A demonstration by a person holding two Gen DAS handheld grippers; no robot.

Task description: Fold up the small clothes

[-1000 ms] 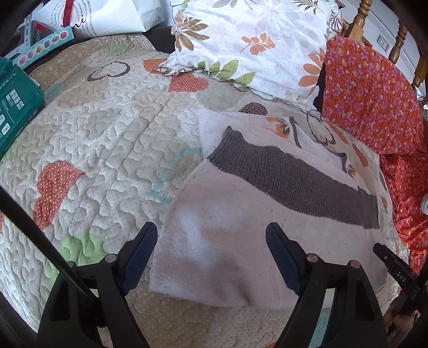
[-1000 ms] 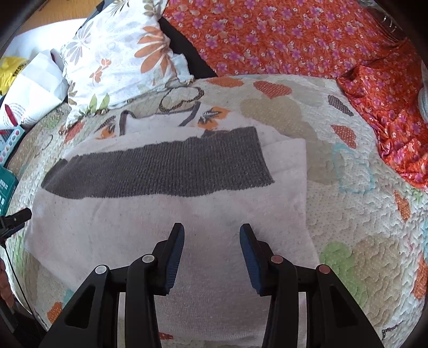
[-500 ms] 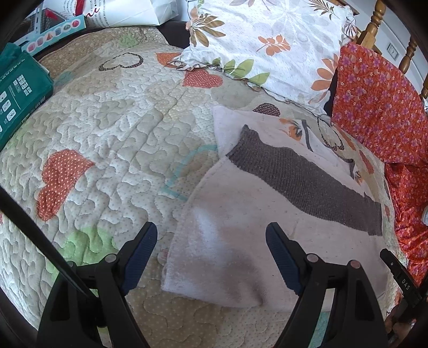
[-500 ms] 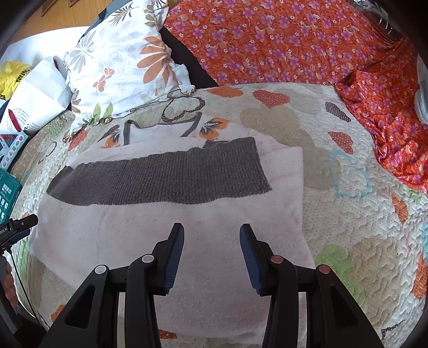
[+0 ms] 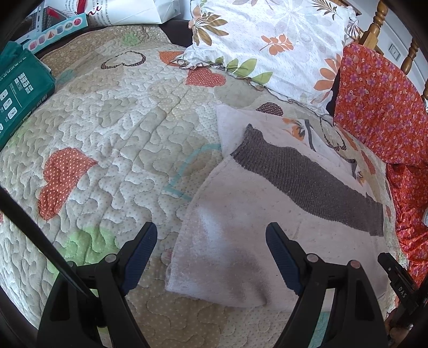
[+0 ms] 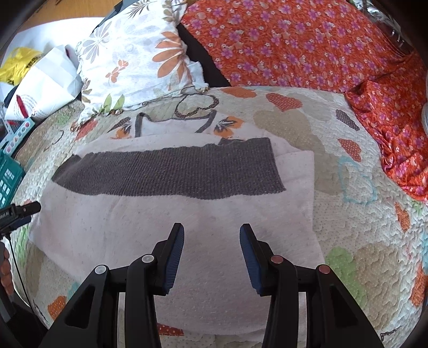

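Observation:
A small pale pink knitted garment [image 5: 240, 241] [image 6: 165, 227] lies folded on the quilted bed. A dark grey ribbed band [image 5: 307, 182] [image 6: 171, 174] runs across it. Its printed part with orange flowers [image 6: 224, 125] shows at the far side. My left gripper [image 5: 211, 254] hovers open above the garment's near left corner, nothing between its fingers. My right gripper [image 6: 211, 249] is open over the middle of the pink cloth, holding nothing. The tip of the right gripper [image 5: 396, 278] shows at the lower right of the left wrist view.
The quilt [image 5: 112, 139] has heart patches. A floral white pillow [image 5: 272, 45] [image 6: 133, 61] and an orange flowered cover [image 5: 379, 107] [image 6: 294, 45] lie at the head end. A green box [image 5: 18, 93], a white paper bag [image 6: 45, 85] and a wooden headboard [image 5: 377, 24] are around.
The left wrist view has drifted slightly, so the garment sits a little further right and lower. Both grippers stay open as before. The garment has not moved.

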